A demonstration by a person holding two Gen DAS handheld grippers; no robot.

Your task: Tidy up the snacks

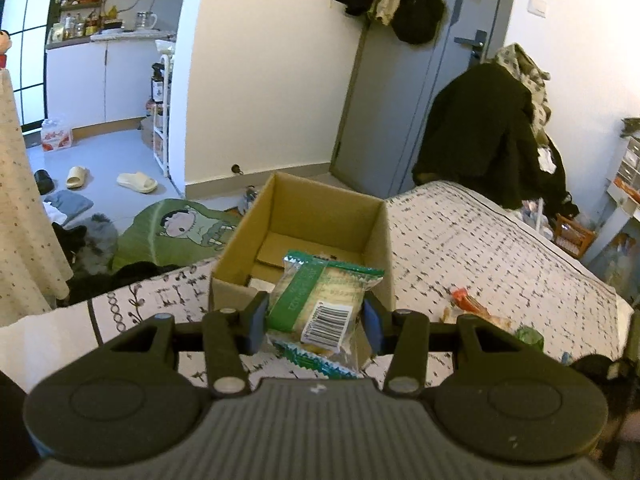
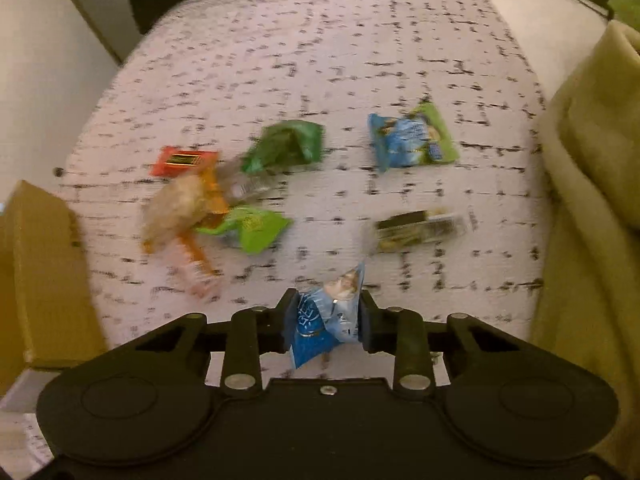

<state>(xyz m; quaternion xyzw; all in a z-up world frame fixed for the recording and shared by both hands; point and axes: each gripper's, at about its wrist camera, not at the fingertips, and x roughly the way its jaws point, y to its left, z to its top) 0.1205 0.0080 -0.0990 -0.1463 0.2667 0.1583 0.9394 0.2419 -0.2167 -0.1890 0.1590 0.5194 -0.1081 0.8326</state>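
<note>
Green cracker pack (image 1: 320,300) clamped upright, cardboard box (image 1: 312,220) at 12; blue packet (image 2: 326,316) pinched, loose snacks (image 2: 280,148) at 11–1.

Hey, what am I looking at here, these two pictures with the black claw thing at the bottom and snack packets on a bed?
Each black claw is a handheld two-finger gripper with a camera looking along its fingers; a person holds one in each hand. The left view shows the left gripper clamped on a green-edged cracker packet in front of an open cardboard box standing on the patterned bedspread. The right view looks down on the bedspread: the right gripper pinches a small blue packet. Loose snacks lie beyond it, blurred: a dark green packet, a blue-and-green packet, a red packet and others.
</note>
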